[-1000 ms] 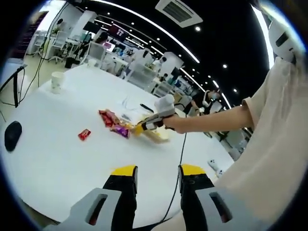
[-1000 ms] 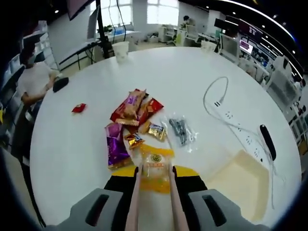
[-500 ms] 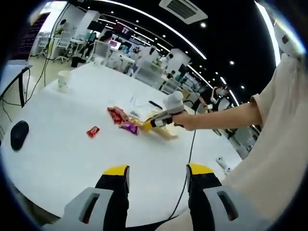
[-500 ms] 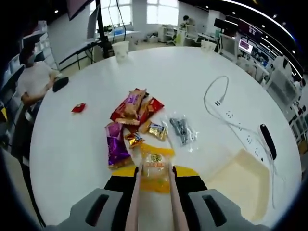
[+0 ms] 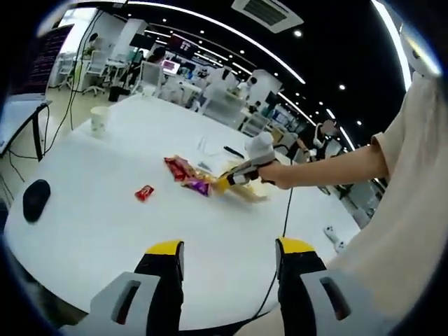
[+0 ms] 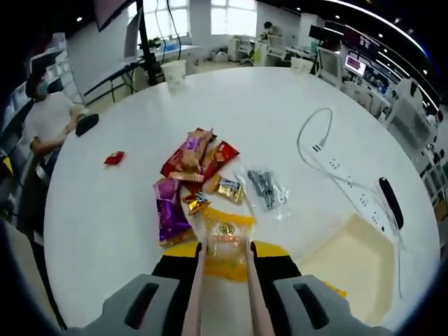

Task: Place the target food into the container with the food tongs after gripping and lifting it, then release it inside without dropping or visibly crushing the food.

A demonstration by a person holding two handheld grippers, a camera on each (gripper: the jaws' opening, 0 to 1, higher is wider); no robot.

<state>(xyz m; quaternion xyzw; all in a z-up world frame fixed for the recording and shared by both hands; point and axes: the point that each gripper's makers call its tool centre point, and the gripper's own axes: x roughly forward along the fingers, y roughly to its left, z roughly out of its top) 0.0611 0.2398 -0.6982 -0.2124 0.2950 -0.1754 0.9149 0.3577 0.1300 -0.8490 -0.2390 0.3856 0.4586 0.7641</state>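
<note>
Bright, even light falls from long ceiling strips (image 5: 231, 31) and windows (image 6: 210, 17); the white bench (image 6: 266, 105) glares softly, shadows are faint, edges bend strongly.

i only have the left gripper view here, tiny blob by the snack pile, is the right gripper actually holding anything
Observer: Yes. In the right gripper view, tongs clamped in the right gripper pinch a yellow packet.
Operator: where's the container
Observer: A cream tray, to the right of the packet in that view.
Operator: anything in it yet
Observer: None of the snacks that I can see.
Operator: other snacks close by
Observer: A purple packet lies just left of the yellow one.
</note>
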